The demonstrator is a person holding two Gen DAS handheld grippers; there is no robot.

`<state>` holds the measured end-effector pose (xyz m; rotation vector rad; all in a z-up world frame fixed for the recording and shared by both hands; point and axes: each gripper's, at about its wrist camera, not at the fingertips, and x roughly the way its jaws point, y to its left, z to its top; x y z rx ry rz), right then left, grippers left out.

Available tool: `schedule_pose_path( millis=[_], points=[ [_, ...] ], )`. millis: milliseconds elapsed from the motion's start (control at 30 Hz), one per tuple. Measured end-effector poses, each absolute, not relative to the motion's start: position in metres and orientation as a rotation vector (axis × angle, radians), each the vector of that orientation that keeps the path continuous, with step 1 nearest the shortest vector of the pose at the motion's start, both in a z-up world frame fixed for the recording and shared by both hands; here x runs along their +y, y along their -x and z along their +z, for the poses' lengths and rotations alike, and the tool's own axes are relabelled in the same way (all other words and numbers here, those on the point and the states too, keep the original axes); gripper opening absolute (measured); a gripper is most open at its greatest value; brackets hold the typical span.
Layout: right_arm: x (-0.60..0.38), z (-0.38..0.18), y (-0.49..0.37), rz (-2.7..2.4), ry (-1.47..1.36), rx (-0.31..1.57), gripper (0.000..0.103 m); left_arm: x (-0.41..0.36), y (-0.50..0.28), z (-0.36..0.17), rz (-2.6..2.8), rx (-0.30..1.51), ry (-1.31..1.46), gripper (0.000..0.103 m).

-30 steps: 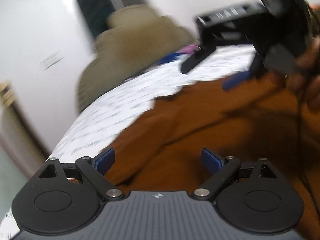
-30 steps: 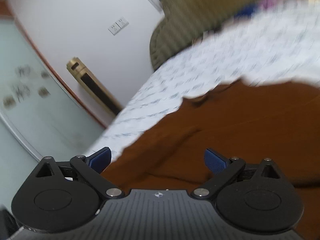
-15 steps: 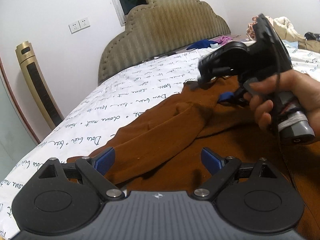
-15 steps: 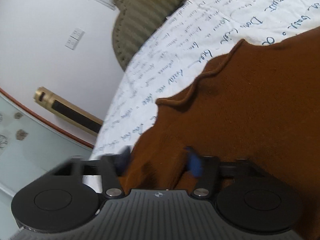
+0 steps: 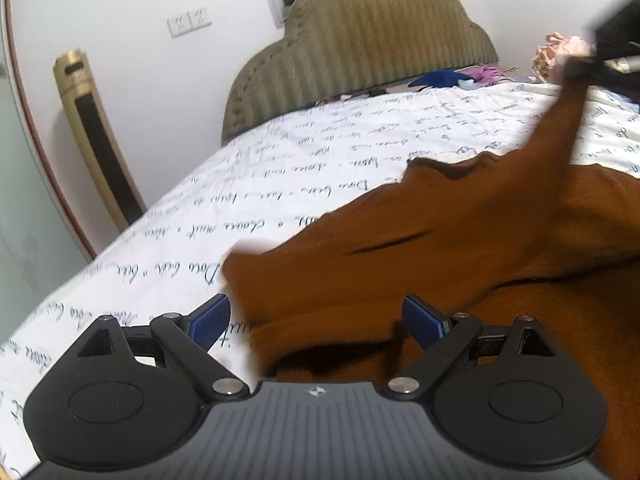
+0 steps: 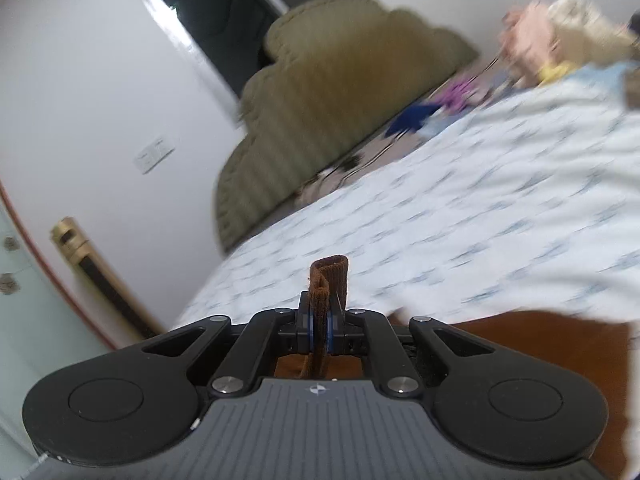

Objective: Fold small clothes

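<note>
A brown garment (image 5: pixel 420 248) lies on the white bed sheet with script print (image 5: pixel 248 200). My left gripper (image 5: pixel 316 320) is open, low over the garment's near left edge, with blue pads on each side of the cloth. My right gripper (image 6: pixel 319 326) is shut on a folded edge of the brown garment (image 6: pixel 326 280), which sticks up between the pads. In the left wrist view the right gripper (image 5: pixel 600 60) is at the upper right and lifts a corner of the garment off the bed.
A padded olive headboard (image 5: pixel 360 48) stands at the far end of the bed. Loose clothes, blue, purple and pink (image 5: pixel 460 78), lie near it. A gold tower fan (image 5: pixel 96 136) stands by the wall on the left.
My right gripper closed on the garment's edge and rose up and to the right, pulling the cloth off the bed. My left gripper stayed open near the garment's left edge.
</note>
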<state>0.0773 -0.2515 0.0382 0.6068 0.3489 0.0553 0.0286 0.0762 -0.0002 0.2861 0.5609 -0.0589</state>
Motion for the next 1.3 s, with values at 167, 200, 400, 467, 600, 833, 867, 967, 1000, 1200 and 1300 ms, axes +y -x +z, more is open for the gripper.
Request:
schedule_pose_path(
  millis=[167,200,400,467,600,833,867,967,1000,1200,1300],
  points=[
    [-0.282,0.004,-0.060,-0.069,-0.569,0.465,0.011,0.078,-0.033,-0.003,-0.065,0.597,-0.266,0.094],
    [-0.286,-0.002,-0.058,-0.067,-0.592,0.477,0.011,0.077,-0.033,-0.003,-0.065,0.598,-0.265,0.094],
    [-0.297,-0.003,-0.042,-0.077,-0.607,0.437,0.011,0.072,-0.031,0.003,-0.103,0.607,-0.218,0.094],
    [-0.300,-0.008,-0.037,-0.086,-0.600,0.456,0.011,0.069,-0.031,0.002,-0.128,0.629,-0.179,0.094],
    [-0.305,-0.021,-0.031,-0.097,-0.600,0.483,0.011,0.059,-0.029,-0.003,-0.148,0.653,-0.144,0.094],
    [-0.309,-0.017,-0.017,-0.150,-0.534,0.449,0.011,0.049,-0.024,-0.007,-0.157,0.649,-0.160,0.094],
    [-0.310,-0.017,-0.016,-0.155,-0.523,0.448,0.011,0.049,-0.024,-0.007,-0.154,0.650,-0.158,0.094],
    [-0.313,-0.019,-0.016,-0.164,-0.507,0.458,0.011,0.049,-0.024,-0.008,-0.152,0.652,-0.154,0.094],
    [-0.313,-0.020,-0.015,-0.169,-0.501,0.457,0.011,0.049,-0.024,-0.009,-0.152,0.652,-0.155,0.094],
    [-0.315,-0.023,-0.010,-0.199,-0.480,0.453,0.011,0.048,-0.023,-0.010,-0.150,0.652,-0.164,0.094],
    [-0.316,-0.022,-0.007,-0.222,-0.472,0.443,0.011,0.050,-0.022,-0.011,-0.141,0.648,-0.168,0.094]
  ],
)
